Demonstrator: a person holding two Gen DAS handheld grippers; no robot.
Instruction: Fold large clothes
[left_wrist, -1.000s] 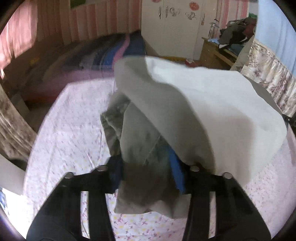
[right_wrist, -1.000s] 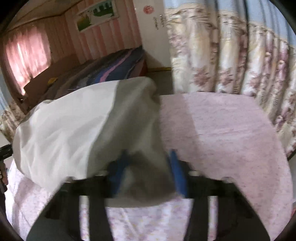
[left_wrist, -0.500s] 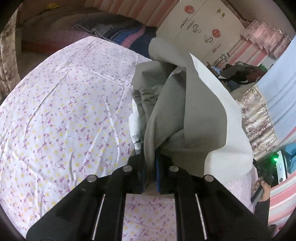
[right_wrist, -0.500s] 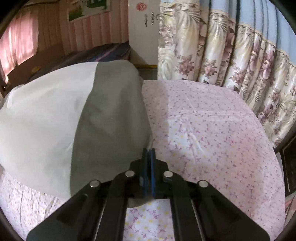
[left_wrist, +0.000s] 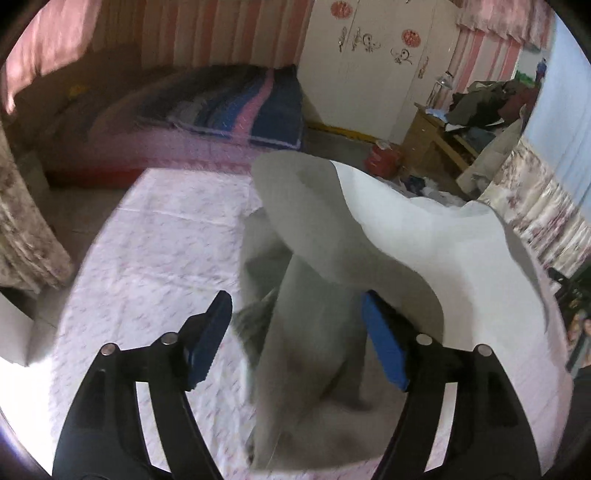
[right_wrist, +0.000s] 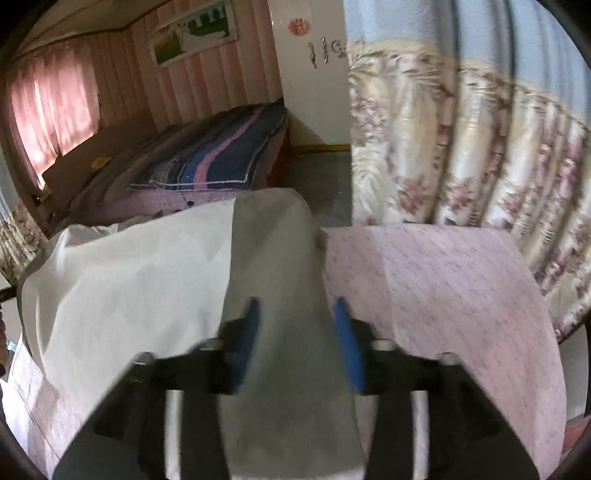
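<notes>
Our left gripper (left_wrist: 295, 339) and right gripper (right_wrist: 295, 339) are opening, each astride the grey garment (left_wrist: 314, 332) running centre-frame, ungripped.

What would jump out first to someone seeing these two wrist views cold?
A big grey and white garment billows over the pink flowered bedsheet, filling the middle of both views. It hangs between the blue pads of the left gripper and the right gripper, whose jaws are opening.

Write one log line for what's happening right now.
step: release | left gripper: opening | right gripper: opening | grey-and-white cloth garment: between fingers, over pink floral bedsheet
</notes>
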